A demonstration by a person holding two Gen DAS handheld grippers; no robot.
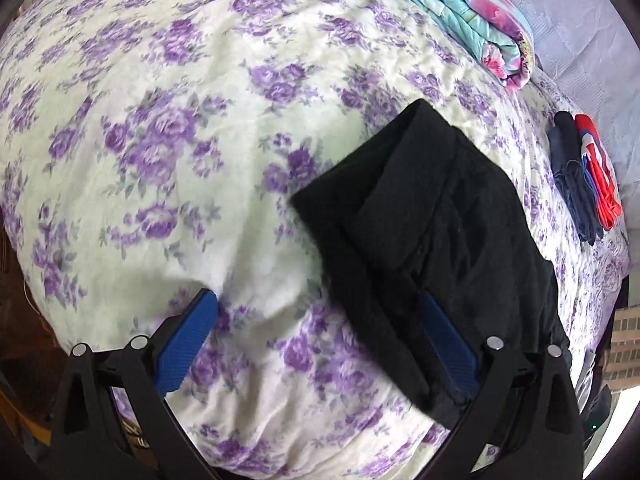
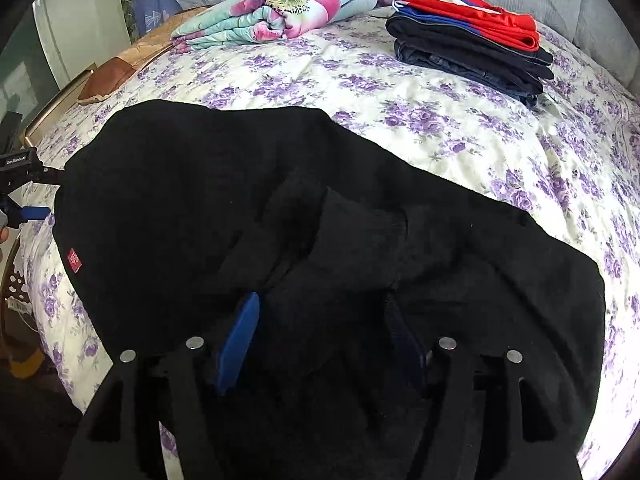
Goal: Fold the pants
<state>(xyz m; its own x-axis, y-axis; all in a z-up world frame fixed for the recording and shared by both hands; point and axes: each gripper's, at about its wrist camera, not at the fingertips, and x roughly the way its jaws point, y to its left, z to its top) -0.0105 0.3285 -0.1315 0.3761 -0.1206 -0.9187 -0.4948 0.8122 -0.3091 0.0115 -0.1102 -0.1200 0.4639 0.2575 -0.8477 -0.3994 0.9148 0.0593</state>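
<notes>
The black pants [image 2: 304, 216] lie spread and partly folded on the flowered bedspread [image 2: 460, 128], a small red label [image 2: 74, 260] at their left edge. The right gripper [image 2: 324, 340] points steeply down over the near part of the pants, its blue pads [image 2: 238, 344] standing apart on either side of a raised fold of the cloth; whether they press on that fold cannot be told. The left gripper [image 1: 320, 340] also tilts steeply down, its jaws wide open and holding nothing: the left pad [image 1: 186, 342] is over bare bedspread, the right pad [image 1: 448, 348] over the pants' near edge. Farther off lie a folded floral quilt [image 2: 280, 12] and, to the right, a stack of folded clothes [image 2: 472, 40].
</notes>
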